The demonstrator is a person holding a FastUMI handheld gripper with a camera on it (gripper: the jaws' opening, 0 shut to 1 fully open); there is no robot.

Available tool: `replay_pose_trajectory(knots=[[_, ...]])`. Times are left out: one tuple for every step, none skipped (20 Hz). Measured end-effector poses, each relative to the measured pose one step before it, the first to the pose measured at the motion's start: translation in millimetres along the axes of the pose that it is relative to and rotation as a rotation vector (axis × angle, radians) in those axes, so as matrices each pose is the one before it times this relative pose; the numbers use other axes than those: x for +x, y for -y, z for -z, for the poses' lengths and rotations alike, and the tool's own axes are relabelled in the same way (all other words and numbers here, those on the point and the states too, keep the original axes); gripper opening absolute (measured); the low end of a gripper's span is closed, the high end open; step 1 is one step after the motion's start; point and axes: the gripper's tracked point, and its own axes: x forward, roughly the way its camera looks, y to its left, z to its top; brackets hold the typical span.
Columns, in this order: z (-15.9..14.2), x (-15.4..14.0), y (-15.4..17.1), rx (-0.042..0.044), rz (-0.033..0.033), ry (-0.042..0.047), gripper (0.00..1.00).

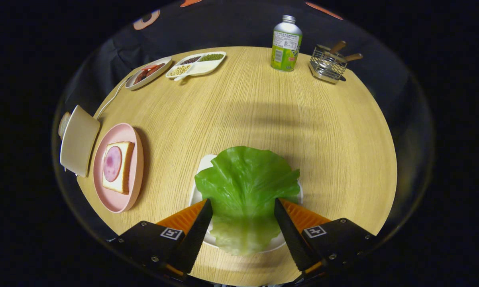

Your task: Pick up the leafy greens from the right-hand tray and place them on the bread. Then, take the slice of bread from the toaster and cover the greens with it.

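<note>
A large green lettuce leaf (245,191) lies on a white tray (201,164) on the round wooden table. My gripper (243,204) hangs open over it, one finger on each side of the leaf's near half, neither pressing on it. To the left, a pink plate (118,199) holds a slice of bread (122,167) topped with a round of ham (112,163). Just beyond the plate stands a cream toaster (78,140), with a slice of bread (63,124) showing at its far end.
At the back left sit an oval dish of red food (148,72) and a divided white dish of beans (196,63). A green-and-silver bottle (286,44) and a wire rack with wooden-handled utensils (329,61) stand at the back right. A white cord (111,99) runs from the toaster.
</note>
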Motion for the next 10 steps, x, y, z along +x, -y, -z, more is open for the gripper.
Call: replay_pose_trajectory(knots=[[-0.85, -3.58, -1.95, -0.01144, 0.00356, 0.01059, 0.93], [-0.4, 1.27, 0.4, -0.00064, -0.00194, 0.00454, 0.92], [0.69, 2.04, 0.35, 0.0044, 0.00139, -0.00415, 0.87], [-1.0, -0.59, 1.7, 0.00896, 0.00335, 0.00638, 0.84], [-0.17, 1.1, 0.52, 0.00996, 0.0045, 0.00122, 0.77], [-0.17, -0.3, 0.65, 0.01392, 0.00267, -0.00242, 0.71], [-0.51, 0.64, 3.07, 0.01605, 0.00531, 0.00142, 0.6], [-0.8, -0.58, 1.57, 0.02115, 0.00684, 0.00013, 0.53], [0.3, -0.3, 1.07, 0.01857, 0.00398, 0.00163, 0.38], [-1.02, 0.32, 0.65, 0.01443, 0.00243, 0.00294, 0.3]])
